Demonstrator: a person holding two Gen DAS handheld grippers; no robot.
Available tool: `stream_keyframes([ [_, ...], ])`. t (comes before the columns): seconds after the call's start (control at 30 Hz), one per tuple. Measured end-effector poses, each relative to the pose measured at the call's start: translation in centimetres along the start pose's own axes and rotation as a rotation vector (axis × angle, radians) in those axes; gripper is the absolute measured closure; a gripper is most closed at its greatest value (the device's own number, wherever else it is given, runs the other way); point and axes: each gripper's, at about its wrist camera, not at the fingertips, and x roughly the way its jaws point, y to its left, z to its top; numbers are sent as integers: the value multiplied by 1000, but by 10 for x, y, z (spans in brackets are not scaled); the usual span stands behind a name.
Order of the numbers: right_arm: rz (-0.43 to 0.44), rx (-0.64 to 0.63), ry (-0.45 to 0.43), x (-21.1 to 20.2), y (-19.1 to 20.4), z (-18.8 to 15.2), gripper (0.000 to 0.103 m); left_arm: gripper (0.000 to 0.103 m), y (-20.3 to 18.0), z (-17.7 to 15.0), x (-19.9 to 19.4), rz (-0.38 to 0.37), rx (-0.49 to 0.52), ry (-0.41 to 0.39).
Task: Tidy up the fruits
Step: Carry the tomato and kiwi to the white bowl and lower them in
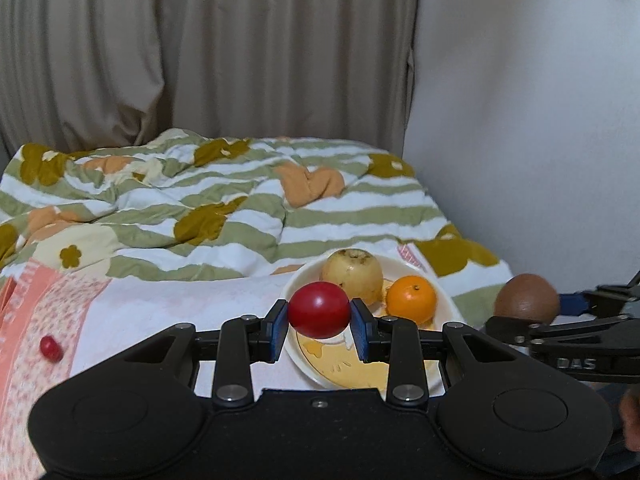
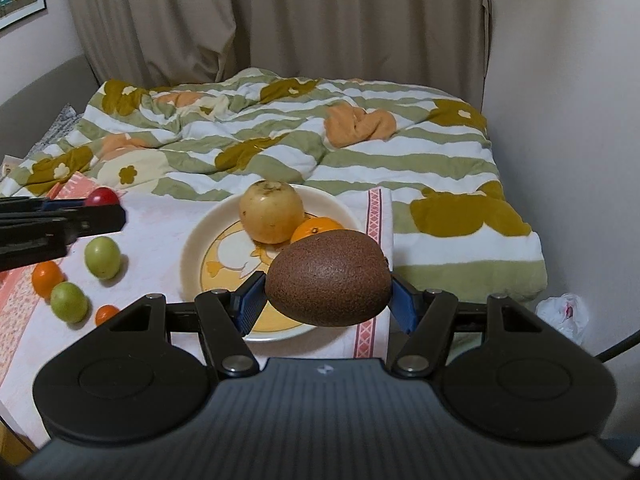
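Observation:
My left gripper (image 1: 319, 322) is shut on a red round fruit (image 1: 319, 309) and holds it above the near part of the cream plate (image 1: 304, 364). A yellow pear-like fruit (image 1: 353, 275) and an orange (image 1: 411, 299) lie on that plate. My right gripper (image 2: 328, 300) is shut on a brown kiwi (image 2: 328, 277), above the plate's (image 2: 192, 248) near right rim. In the right wrist view the yellow fruit (image 2: 272, 211) and orange (image 2: 316, 227) sit behind the kiwi. The left gripper with its red fruit (image 2: 103, 197) shows at the left edge.
Two green fruits (image 2: 102, 257) (image 2: 69, 302) and two small orange ones (image 2: 47, 277) (image 2: 106, 314) lie on the pink cloth (image 2: 160, 232) left of the plate. A small red fruit (image 1: 51, 347) lies farther left. A striped quilt (image 2: 280, 136) covers the bed behind; a wall stands on the right.

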Motion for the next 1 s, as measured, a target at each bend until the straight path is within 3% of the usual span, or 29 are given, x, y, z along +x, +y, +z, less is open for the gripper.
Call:
stream_keyframes([
  [0.33, -35, 41, 40, 32, -5, 11, 23, 66, -1, 4, 92, -27, 153, 122],
  [0.73, -87, 86, 69, 50, -18, 14, 23, 64, -3, 8, 130, -34, 240, 168],
  [0.77, -88, 85, 70, 50, -17, 14, 23, 55, -2, 9, 130, -35, 231, 172],
  [0.87, -85, 85, 70, 49, -17, 15, 23, 3, 3, 11, 122, -33, 190, 147],
  [1.0, -79, 77, 66, 46, -17, 16, 23, 0, 10, 14, 105, -32, 158, 118],
])
